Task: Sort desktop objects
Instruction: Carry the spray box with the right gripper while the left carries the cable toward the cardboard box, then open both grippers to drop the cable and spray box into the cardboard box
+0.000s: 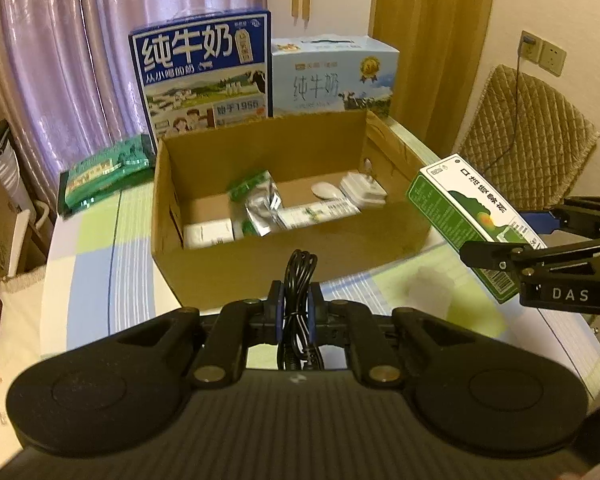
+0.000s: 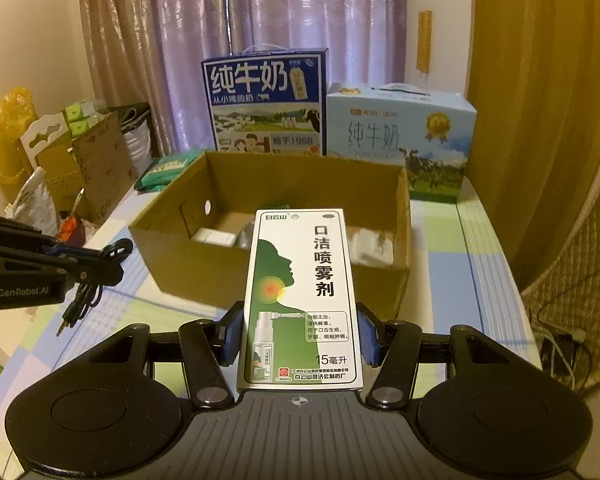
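**Both grippers loaded, short of the box**

Above the checked tablecloth (image 2: 472,248), just in front of the open cardboard box (image 1: 284,268), both grippers are carrying something toward the same place. The left gripper (image 1: 296,312) is pinching a coiled black cable (image 1: 298,276), its blue pads closed on the bundle from both sides; loops are standing up ahead of the jaws and the plug ends are hanging behind and below them. The right gripper (image 2: 300,340) is gripping a green-and-white spray carton (image 2: 302,296) across its width, jaws clamped on the lower part, the printed face turned up and the free end pointing at the box.

Inside the box, several things are already lying on the floor: a white packet (image 1: 208,234) at the near left, a silver foil pouch (image 1: 260,208) in the middle, a white charger (image 1: 362,190) at the far right. Behind it two milk cases (image 1: 204,76) are standing against the curtain, and a green packet (image 1: 100,168) is lying on the cloth to the left.

Judging by this, the step in hand is the carry: neither item is over the box opening yet. The next move is calling for each gripper to clear the near wall, travel over a bare patch of the floor, then part its jaws. The cable's dangling plugs look likely to catch on the rim unless lifted high enough, and the two grippers are aiming at one opening, so going in turn seems wiser.
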{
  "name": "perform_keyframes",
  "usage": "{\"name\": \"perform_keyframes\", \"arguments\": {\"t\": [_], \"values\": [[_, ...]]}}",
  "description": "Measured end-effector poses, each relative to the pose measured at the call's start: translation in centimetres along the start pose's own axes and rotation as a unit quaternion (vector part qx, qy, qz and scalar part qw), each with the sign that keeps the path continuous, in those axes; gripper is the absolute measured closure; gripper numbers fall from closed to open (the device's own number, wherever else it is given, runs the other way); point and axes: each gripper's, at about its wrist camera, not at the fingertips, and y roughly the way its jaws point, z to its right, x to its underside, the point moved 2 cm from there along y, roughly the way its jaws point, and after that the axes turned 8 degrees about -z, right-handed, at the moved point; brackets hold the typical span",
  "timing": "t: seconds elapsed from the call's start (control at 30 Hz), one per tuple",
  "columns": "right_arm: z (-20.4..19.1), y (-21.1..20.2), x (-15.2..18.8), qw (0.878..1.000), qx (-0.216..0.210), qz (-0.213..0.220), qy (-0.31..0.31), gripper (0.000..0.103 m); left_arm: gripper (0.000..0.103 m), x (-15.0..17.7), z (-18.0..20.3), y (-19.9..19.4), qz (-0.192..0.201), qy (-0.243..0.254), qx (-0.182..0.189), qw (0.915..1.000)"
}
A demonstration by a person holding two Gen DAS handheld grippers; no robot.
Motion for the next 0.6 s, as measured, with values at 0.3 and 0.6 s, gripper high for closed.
{"name": "perform_keyframes", "arguments": {"t": [0.3, 0.6], "values": [[1.1, 3.1, -4.7, 1.0, -0.011, -0.004, -0.007, 0.05, 0.095, -5.5, -2.6, 2.0, 0.008, -0.013, -0.002, 0.9999], [1.8, 6.7, -8.7, 1.0, -0.009, -0.013, -0.006, 0.05, 0.095, -8.8, -4.1, 5.7, 0.007, -0.021, -0.002, 0.9998]]}}
